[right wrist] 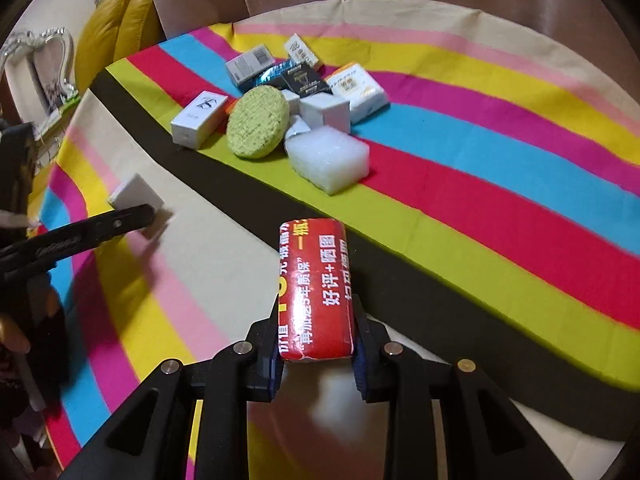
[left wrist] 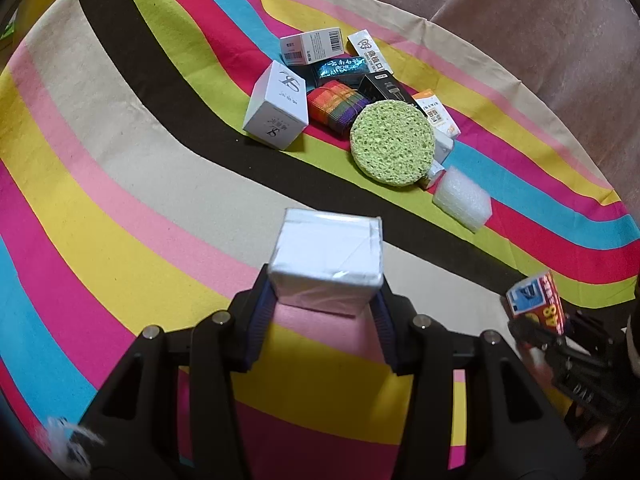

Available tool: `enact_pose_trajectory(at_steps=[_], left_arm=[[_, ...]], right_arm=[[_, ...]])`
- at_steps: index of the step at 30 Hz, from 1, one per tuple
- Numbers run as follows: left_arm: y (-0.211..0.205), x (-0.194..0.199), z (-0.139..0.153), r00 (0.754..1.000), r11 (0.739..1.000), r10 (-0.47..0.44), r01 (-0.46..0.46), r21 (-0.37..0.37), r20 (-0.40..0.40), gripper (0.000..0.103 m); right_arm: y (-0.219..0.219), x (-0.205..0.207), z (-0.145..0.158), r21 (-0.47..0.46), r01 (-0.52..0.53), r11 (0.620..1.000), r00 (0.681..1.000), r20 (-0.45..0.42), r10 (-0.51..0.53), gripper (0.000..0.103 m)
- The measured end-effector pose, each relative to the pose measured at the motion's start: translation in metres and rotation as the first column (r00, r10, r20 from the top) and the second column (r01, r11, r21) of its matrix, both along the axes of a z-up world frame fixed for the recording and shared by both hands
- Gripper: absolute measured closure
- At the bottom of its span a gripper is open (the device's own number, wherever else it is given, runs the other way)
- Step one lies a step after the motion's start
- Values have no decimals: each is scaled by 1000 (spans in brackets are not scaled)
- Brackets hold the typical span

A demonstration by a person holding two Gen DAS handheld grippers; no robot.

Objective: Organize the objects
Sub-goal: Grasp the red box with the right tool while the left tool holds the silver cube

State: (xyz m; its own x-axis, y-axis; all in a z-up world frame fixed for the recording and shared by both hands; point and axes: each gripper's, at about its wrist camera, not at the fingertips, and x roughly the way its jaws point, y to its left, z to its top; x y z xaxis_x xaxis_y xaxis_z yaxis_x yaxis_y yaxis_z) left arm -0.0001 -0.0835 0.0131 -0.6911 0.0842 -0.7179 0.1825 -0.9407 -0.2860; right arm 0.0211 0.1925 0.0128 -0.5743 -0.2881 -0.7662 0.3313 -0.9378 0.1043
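The left gripper (left wrist: 325,300) has its jaws clamped on a white box (left wrist: 326,258). The right gripper (right wrist: 316,354) grips a red packet (right wrist: 316,292), jaws nearly closed, near the striped surface (right wrist: 480,200).

striped cloth (left wrist: 120,200) open, box pile (left wrist: 352,92) beyond

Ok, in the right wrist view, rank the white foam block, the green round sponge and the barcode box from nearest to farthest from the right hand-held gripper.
From the right hand-held gripper, shut on the red packet:
1. White foam block, just ahead at the pile's near edge.
2. Green round sponge, behind the block and to its left.
3. Barcode box, at the back left of the pile.
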Motion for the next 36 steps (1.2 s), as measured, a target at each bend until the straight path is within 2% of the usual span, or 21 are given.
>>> enact_pose_trajectory(at_steps=[5, 7, 9, 11, 13, 14, 15, 16, 22, 30, 36], left_arm=[[8, -2, 0, 1000, 999, -3, 3, -49, 15, 50], [15, -5, 1, 999, 996, -30, 31, -78, 24, 40], [23, -11, 1, 998, 992, -50, 55, -115, 48, 24], [28, -17, 1, 997, 988, -33, 43, -151, 69, 20], [29, -23, -1, 997, 983, -4, 19, -181, 81, 20], [29, -23, -1, 997, 983, 5, 9, -184, 78, 27], [28, -21, 0, 998, 982, 20, -7, -191, 66, 48], [27, -20, 0, 998, 981, 30, -17, -195, 61, 53], [15, -14, 0, 998, 991, 44, -39, -130, 34, 53], [25, -20, -2, 997, 983, 47, -36, -183, 57, 53], [36, -19, -2, 995, 964, 54, -30, -265, 82, 54]], right_arm=[[-12, -2, 3, 35, 12, 999, 1000, -19, -11, 74], [-9, 1, 3, 38, 11, 999, 1000, -19, -11, 74], [-10, 1, 3, 51, 11, 999, 1000, -22, -10, 74], [-13, 0, 2, 67, 11, 998, 1000, -25, -9, 73], [-13, 1, 2, 69, 10, 998, 1000, -25, -9, 73], [-13, -1, 2, 66, 10, 998, 1000, -23, -9, 73], [-12, -1, 2, 62, 10, 998, 1000, -22, -9, 73], [-12, -1, 2, 61, 10, 998, 1000, -22, -9, 73], [-15, -1, 2, 81, 14, 997, 999, -31, -11, 74], [-12, -3, 1, 66, 16, 998, 1000, -25, -14, 74], [-12, -5, 1, 73, 35, 997, 999, -28, -33, 74]])
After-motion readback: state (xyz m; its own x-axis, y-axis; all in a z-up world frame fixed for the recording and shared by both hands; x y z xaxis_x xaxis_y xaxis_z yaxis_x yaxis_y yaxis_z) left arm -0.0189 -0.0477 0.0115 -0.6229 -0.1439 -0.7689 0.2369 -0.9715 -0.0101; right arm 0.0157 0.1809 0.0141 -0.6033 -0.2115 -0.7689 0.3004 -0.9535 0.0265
